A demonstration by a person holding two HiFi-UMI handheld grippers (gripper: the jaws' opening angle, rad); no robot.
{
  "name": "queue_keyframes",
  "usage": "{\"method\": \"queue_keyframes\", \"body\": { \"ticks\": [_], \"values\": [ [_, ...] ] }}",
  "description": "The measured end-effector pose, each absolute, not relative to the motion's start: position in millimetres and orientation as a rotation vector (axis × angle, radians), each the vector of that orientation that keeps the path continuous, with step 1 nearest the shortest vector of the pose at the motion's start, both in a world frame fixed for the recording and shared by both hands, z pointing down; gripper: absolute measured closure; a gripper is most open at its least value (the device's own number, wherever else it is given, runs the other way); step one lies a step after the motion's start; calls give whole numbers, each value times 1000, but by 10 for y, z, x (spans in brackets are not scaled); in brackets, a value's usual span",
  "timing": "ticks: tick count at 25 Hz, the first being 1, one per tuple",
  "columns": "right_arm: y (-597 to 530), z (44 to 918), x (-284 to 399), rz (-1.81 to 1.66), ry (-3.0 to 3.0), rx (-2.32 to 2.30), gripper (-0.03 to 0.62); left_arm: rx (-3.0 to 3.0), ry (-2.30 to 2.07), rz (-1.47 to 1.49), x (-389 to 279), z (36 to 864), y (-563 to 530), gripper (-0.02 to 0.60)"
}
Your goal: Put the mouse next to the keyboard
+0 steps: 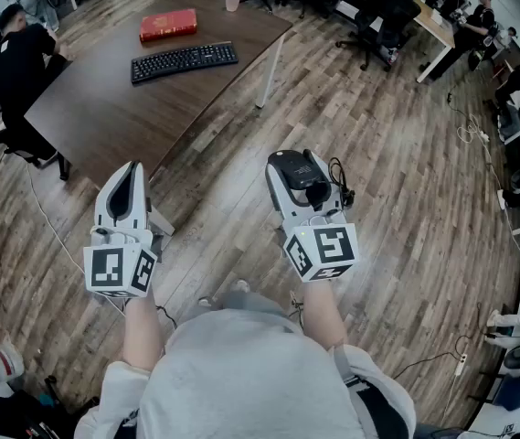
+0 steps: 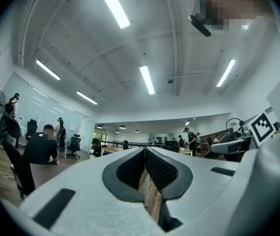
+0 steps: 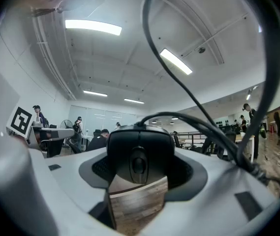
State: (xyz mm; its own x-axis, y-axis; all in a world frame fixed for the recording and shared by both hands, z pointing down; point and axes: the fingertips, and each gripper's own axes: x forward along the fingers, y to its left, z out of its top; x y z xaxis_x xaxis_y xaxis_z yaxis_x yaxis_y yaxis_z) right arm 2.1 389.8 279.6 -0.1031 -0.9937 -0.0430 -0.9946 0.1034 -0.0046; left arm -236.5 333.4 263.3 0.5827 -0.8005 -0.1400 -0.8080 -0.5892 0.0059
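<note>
A black wired mouse (image 1: 297,166) sits between the jaws of my right gripper (image 1: 292,161), which is shut on it above the wooden floor. In the right gripper view the mouse (image 3: 140,151) fills the gap between the jaws of the right gripper (image 3: 140,170), and its cable (image 3: 218,135) loops up and off to the right. The black keyboard (image 1: 184,62) lies on the dark brown table (image 1: 104,108) ahead to the left. My left gripper (image 1: 132,168) hangs near the table's front corner, jaws together with nothing between them (image 2: 145,154).
A red book (image 1: 168,25) lies on the table behind the keyboard. A person in black (image 1: 17,58) sits at the table's left side. Office chairs (image 1: 378,21) and further desks with people stand at the back and right. Cables trail over the floor.
</note>
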Motion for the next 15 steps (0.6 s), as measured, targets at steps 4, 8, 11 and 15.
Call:
{"method": "queue_keyframes", "body": {
  "ticks": [4, 8, 11, 15],
  "values": [
    [3893, 2786, 58, 46, 2304, -2079, 344, -2745, 1394, 196, -2323, 2643, 3338, 571],
    [3869, 2803, 109, 50, 2306, -2073, 344, -2739, 1395, 199, -2274, 2652, 3328, 571],
    [3824, 2805, 155, 55, 2307, -2068, 344, -2733, 1401, 196, -2231, 2653, 3294, 571],
    [3792, 2792, 245, 61, 2312, -2061, 344, -2726, 1405, 196, -2138, 2632, 3279, 571]
  ]
}}
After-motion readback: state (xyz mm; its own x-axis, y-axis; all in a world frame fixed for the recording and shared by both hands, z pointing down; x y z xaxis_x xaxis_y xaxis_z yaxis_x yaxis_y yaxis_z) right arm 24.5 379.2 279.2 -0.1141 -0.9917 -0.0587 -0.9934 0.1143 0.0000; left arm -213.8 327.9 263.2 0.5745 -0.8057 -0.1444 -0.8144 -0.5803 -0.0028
